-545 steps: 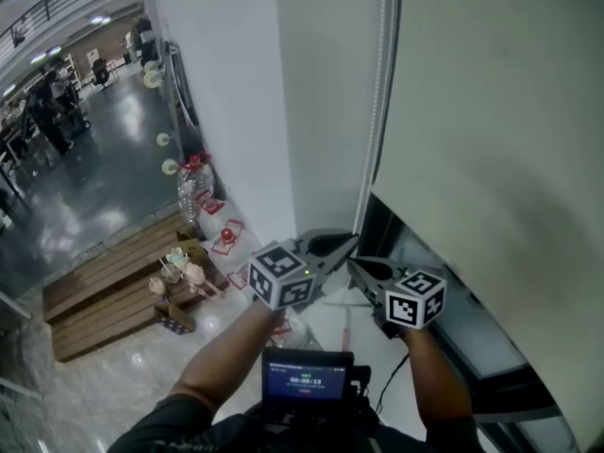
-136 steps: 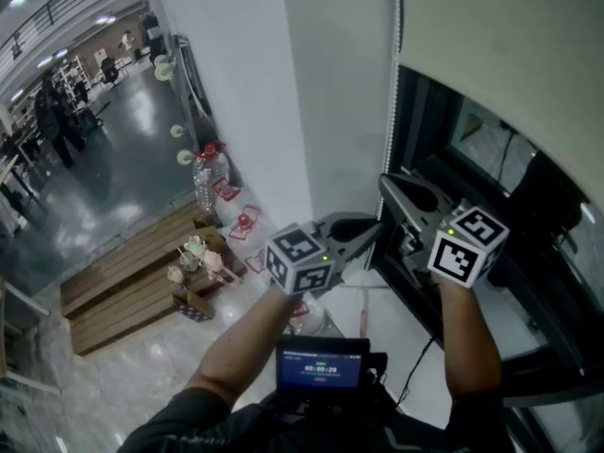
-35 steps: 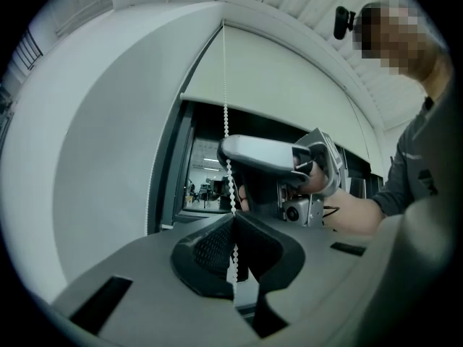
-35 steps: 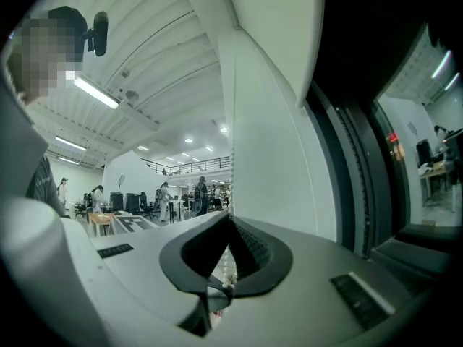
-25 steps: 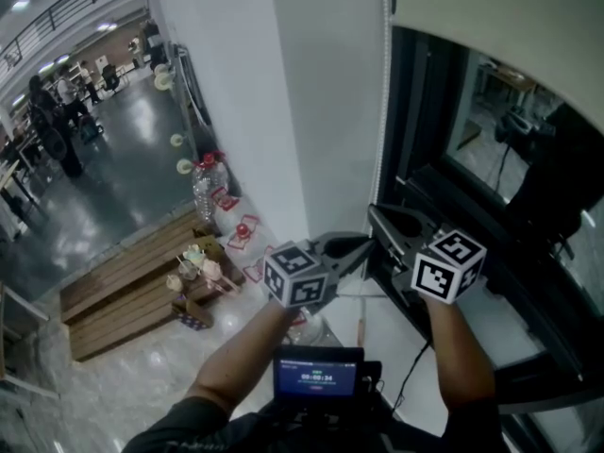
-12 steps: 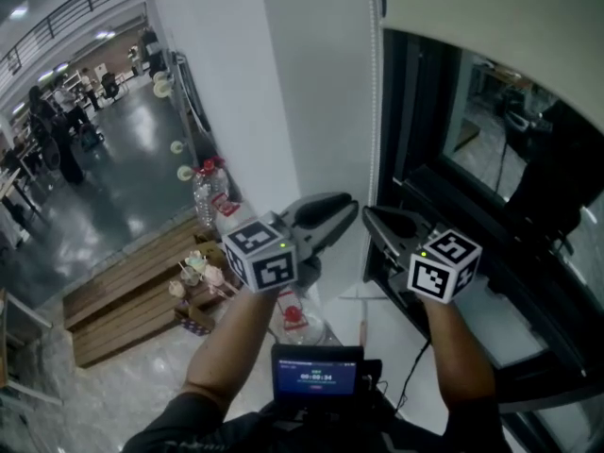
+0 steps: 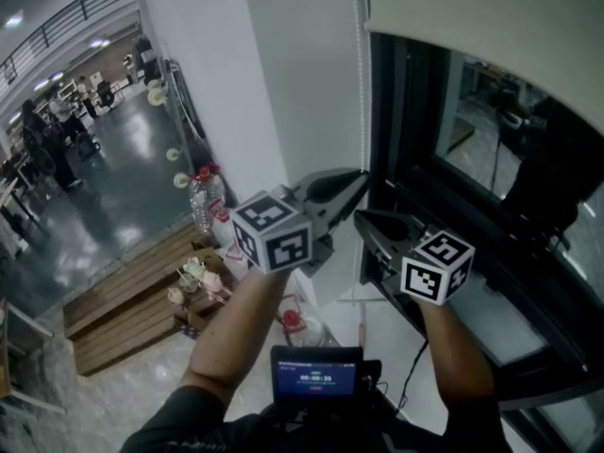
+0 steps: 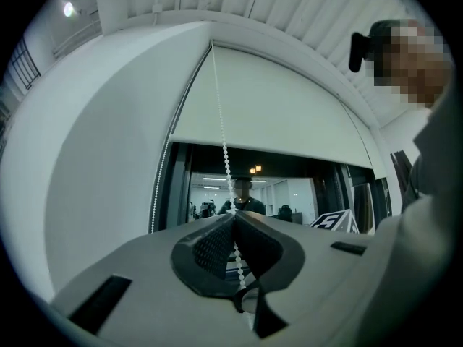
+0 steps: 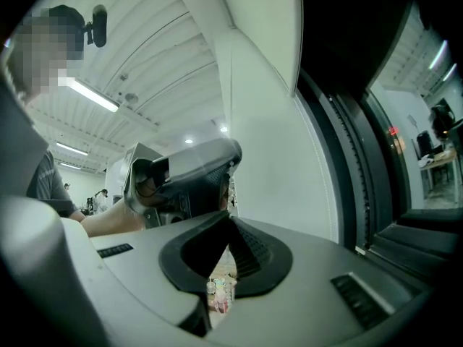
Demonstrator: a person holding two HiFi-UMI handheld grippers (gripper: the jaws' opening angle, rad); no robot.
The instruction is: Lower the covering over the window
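Observation:
The pale roller blind (image 7: 491, 26) hangs rolled up high, so the dark window (image 7: 491, 149) below it stands uncovered. Its white bead chain (image 7: 360, 83) runs down the frame's left side. My left gripper (image 7: 359, 179) is at the chain. In the left gripper view the bead chain (image 8: 221, 121) drops from the blind (image 8: 275, 114) straight between the jaws of the left gripper (image 8: 234, 217), which have just been closing and now pinch it. My right gripper (image 7: 360, 219) sits just below and right of the left, shut, with nothing between the jaws of the right gripper (image 9: 230, 219).
A white wall (image 7: 293, 83) stands left of the window frame. Below on the floor are wooden pallets (image 7: 123, 300), a large water bottle (image 7: 203, 196) and small red-topped items. A small screen (image 7: 316, 376) sits at the person's chest. The window sill (image 7: 491, 310) runs under my right arm.
My left gripper let go of the chain, rose along it and has shut on it again higher up. The right gripper stayed put.

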